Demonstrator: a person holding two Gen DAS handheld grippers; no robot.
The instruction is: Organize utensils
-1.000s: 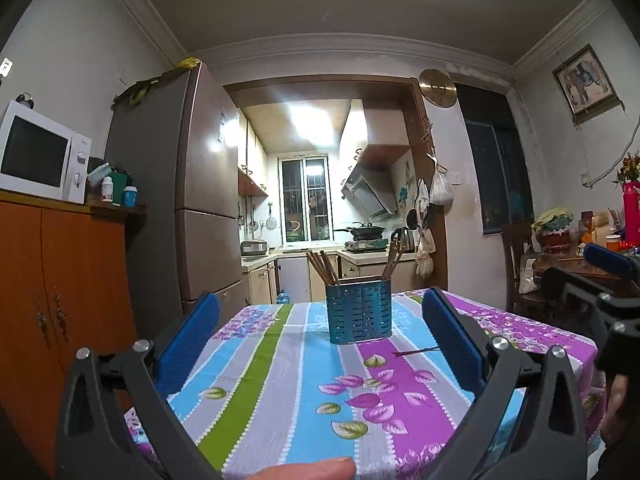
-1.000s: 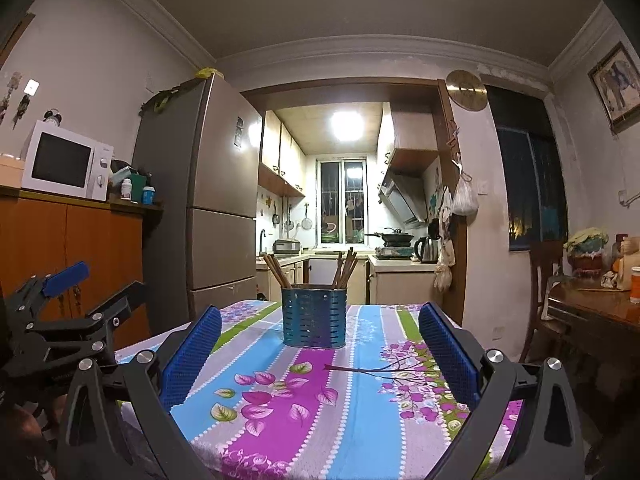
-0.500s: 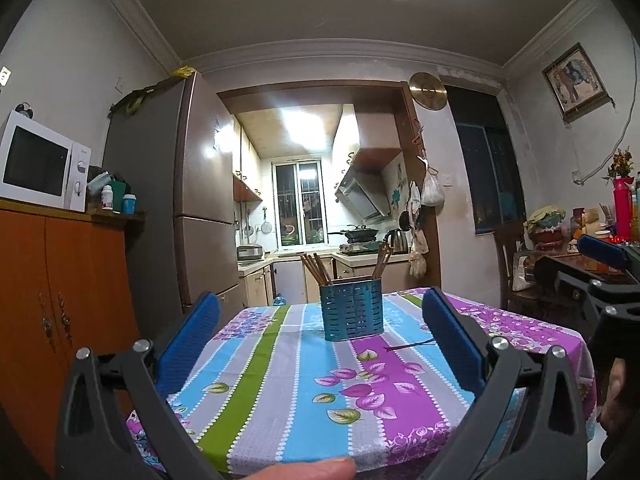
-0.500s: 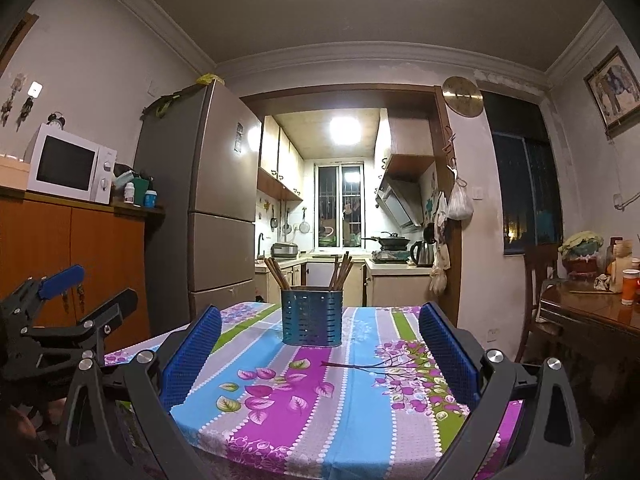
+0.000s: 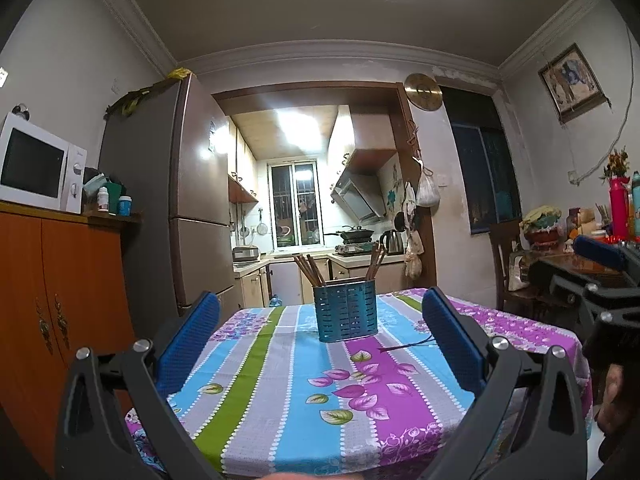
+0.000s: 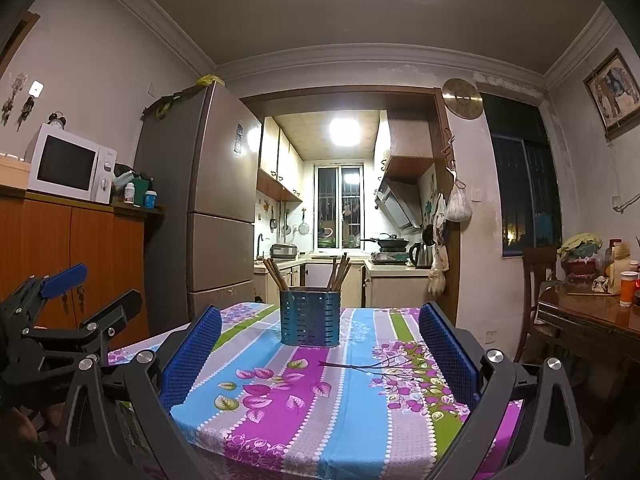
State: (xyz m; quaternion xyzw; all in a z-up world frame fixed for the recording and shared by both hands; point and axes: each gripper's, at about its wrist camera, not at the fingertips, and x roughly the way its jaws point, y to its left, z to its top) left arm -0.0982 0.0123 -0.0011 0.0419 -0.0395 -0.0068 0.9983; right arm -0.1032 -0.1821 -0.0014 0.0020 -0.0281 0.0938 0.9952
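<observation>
Both grippers, left (image 5: pixel 320 340) & right (image 6: pixel 320 344), gape wide w/ nothing held; go for the lone chopstick (image 6: pixel 347 366) lying just right of the holder (image 6: pixel 310 317), pinch mid-shaft.

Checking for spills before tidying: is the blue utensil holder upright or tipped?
Upright. The blue utensil holder stands flat on the tablecloth, with chopsticks sticking up from its open top.

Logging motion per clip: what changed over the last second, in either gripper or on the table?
Both open grippers, left and right, drew back from the table; its near edge now shows. Nothing was gripped or released. The blue utensil holder, its chopsticks and the loose chopstick stayed put.
</observation>
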